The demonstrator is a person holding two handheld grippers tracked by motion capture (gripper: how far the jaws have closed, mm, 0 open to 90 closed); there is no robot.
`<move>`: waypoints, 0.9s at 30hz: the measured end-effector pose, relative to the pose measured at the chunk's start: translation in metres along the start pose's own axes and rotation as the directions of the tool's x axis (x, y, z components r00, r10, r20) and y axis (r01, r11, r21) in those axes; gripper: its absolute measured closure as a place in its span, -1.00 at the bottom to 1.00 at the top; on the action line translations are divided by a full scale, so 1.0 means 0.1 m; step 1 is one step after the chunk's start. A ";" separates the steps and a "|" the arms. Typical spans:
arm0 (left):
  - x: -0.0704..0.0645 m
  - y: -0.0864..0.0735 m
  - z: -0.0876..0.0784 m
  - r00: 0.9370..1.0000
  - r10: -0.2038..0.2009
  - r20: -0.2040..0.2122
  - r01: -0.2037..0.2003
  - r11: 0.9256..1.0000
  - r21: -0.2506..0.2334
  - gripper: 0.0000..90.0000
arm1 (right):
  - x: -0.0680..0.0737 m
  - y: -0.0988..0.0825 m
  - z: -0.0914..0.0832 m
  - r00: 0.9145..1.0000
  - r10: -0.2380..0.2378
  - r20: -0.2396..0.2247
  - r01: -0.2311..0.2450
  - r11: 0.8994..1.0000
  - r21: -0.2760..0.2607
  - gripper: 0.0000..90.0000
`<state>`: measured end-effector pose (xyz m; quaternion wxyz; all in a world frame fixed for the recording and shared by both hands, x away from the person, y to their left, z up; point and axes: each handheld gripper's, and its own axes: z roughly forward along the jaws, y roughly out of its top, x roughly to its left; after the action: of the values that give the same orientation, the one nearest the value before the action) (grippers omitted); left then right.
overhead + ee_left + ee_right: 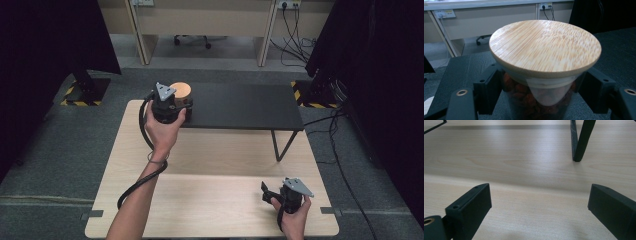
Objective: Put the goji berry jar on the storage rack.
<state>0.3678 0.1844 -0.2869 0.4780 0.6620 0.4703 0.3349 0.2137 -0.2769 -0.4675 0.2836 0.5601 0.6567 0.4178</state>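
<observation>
A light wooden table carries a black raised shelf on thin dark legs, standing on the table's far half. The person's left hand reaches forward to the shelf's left end, and the left gripper sits there with its grey three-cornered plate on top and its cable looping back along the forearm. Just ahead of that gripper the high view shows a round tan disc, small and partly hidden by the gripper body.

The left gripper view makes that disc plain: it is the bamboo lid of a clear glass jar holding reddish-brown pieces, with a pale seal under the lid. The jar stands upright on the shelf between the two black jaws, one pressed to each side of the glass just below the lid, so the left claw is clenched on the jar. Beyond the jar lie a wall with sockets and a chair base, which the high view also shows at the far side of the room.

The right hand rests near the table's near right corner, well apart from the jar. The right gripper has its jaws spread wide with bare wood between them, released. Ahead of it, up and to the right, stands one shelf leg on the tabletop.
</observation>
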 end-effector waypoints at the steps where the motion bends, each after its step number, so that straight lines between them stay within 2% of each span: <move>1: 0.00 0.00 0.00 1.000 0.001 0.000 -0.001 1.000 0.001 -0.43 | 0.00 0.00 0.00 1.000 0.000 0.000 0.000 1.000 0.000 -0.89; 5: 0.01 0.00 0.00 1.000 0.003 0.005 -0.003 1.000 0.002 -0.43 | -0.01 0.00 0.00 1.000 0.003 -0.002 -0.003 1.000 0.000 -0.89; 10: 0.01 -0.05 -0.03 1.000 0.022 0.009 -0.021 1.000 -0.019 -0.46 | -0.01 0.00 0.00 1.000 0.004 -0.003 -0.004 1.000 0.001 -0.89; 13: -0.05 -0.13 -0.10 1.000 0.004 -0.012 -0.005 0.998 -0.061 -0.83 | -0.01 0.00 0.00 1.000 0.002 -0.004 -0.002 1.000 0.002 -0.89; 15: -0.08 -0.18 -0.15 1.000 0.022 -0.020 -0.024 0.997 -0.080 -0.95 | -0.01 0.01 0.00 1.000 0.004 -0.006 -0.004 1.000 0.004 -0.89; 21: -0.13 -0.18 -0.33 0.998 0.063 -0.028 -0.065 0.993 -0.099 -0.96 | -0.03 0.00 0.00 1.000 0.014 -0.008 -0.014 1.000 0.002 -0.89; 27: -0.15 -0.19 -0.41 0.997 0.066 -0.041 -0.070 0.992 -0.104 -0.95 | -0.02 0.00 0.00 1.000 0.013 -0.007 -0.013 1.000 0.002 -0.89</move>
<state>0.3204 0.1853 -0.2918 0.4916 0.6453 0.4378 0.3876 0.2144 -0.2790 -0.4674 0.2781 0.5632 0.6545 0.4209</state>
